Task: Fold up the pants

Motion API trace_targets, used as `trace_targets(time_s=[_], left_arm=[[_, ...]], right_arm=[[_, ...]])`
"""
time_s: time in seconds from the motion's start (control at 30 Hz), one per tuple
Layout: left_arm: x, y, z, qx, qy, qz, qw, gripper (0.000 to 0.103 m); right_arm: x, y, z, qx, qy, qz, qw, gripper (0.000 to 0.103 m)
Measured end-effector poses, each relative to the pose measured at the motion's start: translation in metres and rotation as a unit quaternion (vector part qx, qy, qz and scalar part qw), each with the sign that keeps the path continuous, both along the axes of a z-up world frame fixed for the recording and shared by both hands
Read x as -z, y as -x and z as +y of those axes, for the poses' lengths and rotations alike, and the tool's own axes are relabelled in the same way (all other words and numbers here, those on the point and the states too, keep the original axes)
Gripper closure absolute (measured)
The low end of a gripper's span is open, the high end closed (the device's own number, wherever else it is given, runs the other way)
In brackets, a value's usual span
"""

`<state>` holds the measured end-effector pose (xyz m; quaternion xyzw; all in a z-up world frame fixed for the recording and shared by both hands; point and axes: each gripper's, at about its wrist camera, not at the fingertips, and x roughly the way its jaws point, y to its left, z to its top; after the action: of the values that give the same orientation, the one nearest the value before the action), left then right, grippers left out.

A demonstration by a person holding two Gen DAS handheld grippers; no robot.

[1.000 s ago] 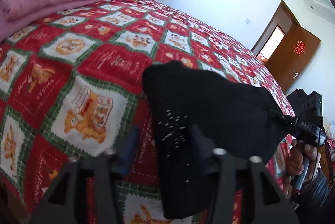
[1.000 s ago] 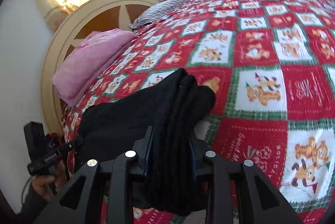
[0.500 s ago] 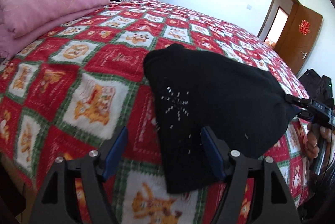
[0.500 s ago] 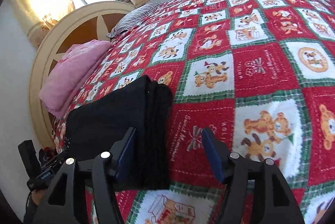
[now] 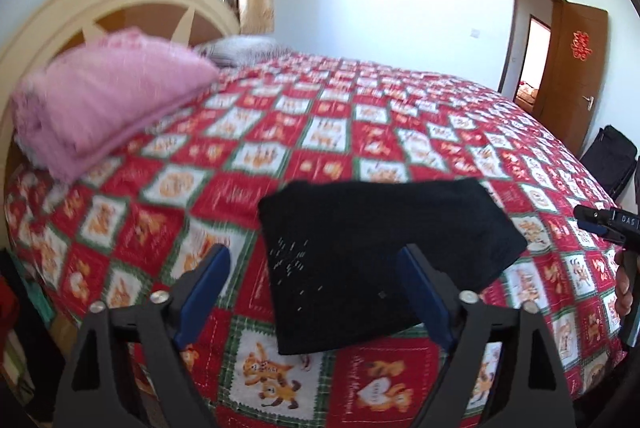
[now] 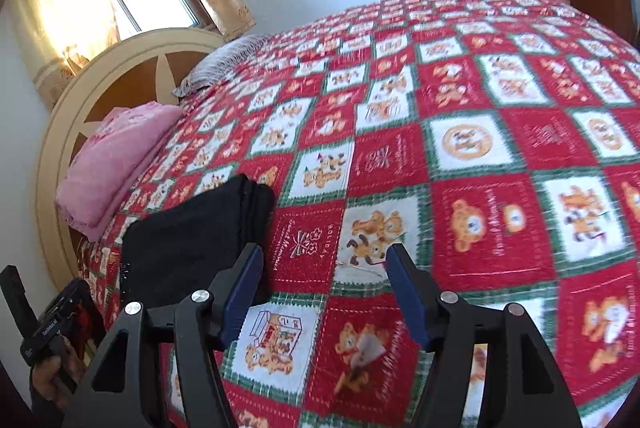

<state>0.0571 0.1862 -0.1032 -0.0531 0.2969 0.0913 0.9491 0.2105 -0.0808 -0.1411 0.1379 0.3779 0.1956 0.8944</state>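
On the near corner of the bed, the black pants [image 5: 376, 260] lie folded into a compact, roughly rectangular stack on the red, white and green bear-patterned bedspread [image 5: 352, 132]. In the right wrist view the stack [image 6: 192, 244] shows several layers at its folded edge, which faces the open middle of the bed. Its near edge lies close to the near edge of the mattress; its left edge runs fairly straight, while the right corner is rounded.

The left gripper [image 5: 316, 292] is spread wide, jaws well apart and holding nothing; the pants sit between and beyond its blue pads [image 5: 420, 292], with no contact visible. The right gripper [image 6: 324, 292] is likewise wide open and empty, positioned just beside the folded edge of the stack, over bare bedspread. In the left wrist view the right gripper's body [image 5: 608, 224] is seen at the frame's right edge, apart from the garment.

A folded pink blanket [image 5: 108, 100] rests at the head of the bed against the cream headboard [image 5: 120, 0], well apart from the pants. A striped pillow [image 6: 224, 60] lies beyond it. The remaining bedspread surface beyond and to the right of the stack is unobstructed. A wooden door [image 5: 576, 68] stands open at the far wall.
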Motion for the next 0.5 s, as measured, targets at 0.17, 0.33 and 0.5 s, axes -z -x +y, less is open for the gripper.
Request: trace_targets(time_s=[0.17, 0.33, 0.5], left_arm=[[-0.025, 0.009, -0.012, 0.003, -0.009, -0.032, 0.9994, 0.01], [-0.037, 0.015, -0.02, 0.005, -0.031, -0.054, 0.9981, 0.003], [-0.038, 0.015, -0.023, 0.005, -0.033, -0.053, 0.998, 0.002]], right_arm=[[-0.03, 0.017, 0.004, -0.009, 0.017, -0.027, 0.999, 0.034], [-0.059, 0.048, 0.024, -0.04, 0.043, -0.084, 0.995, 0.034], [-0.082, 0.075, 0.043, -0.063, 0.06, -0.14, 0.986, 0.033]])
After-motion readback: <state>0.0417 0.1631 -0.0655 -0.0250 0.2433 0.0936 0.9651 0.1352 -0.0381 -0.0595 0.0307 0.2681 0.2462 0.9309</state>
